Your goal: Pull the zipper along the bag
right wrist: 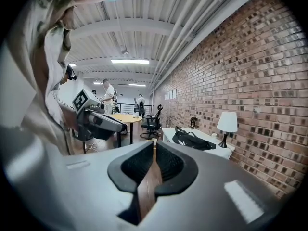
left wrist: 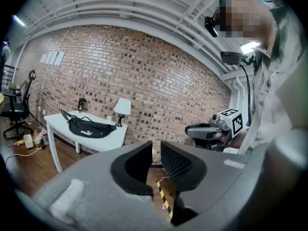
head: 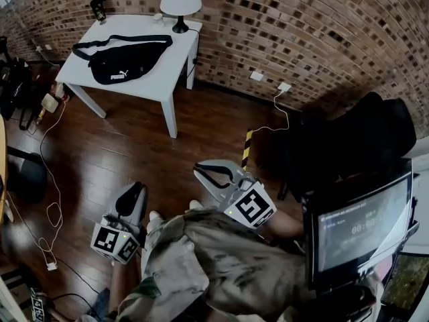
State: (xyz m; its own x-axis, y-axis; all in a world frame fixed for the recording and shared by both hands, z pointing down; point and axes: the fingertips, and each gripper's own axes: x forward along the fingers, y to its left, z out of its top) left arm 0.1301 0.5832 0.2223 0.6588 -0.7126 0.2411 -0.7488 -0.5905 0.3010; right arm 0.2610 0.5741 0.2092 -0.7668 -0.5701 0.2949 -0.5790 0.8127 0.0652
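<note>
The bag (head: 131,62) lies well beyond the left gripper (head: 136,190).

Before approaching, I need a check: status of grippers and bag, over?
Left gripper open, empty. Right gripper shut, empty. Bag on white table, untouched. Wooden floor between, unobstructed.

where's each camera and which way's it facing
Head view: on head, steeply down at floor; left gripper, right gripper, camouflage clothing.
Left gripper view: on left gripper, along parted jaws to brick wall; right gripper, torso.
Right gripper view: on right gripper, along closed jaws down the room; left gripper, sleeve.
Shared: white table with black waist bag.
</note>
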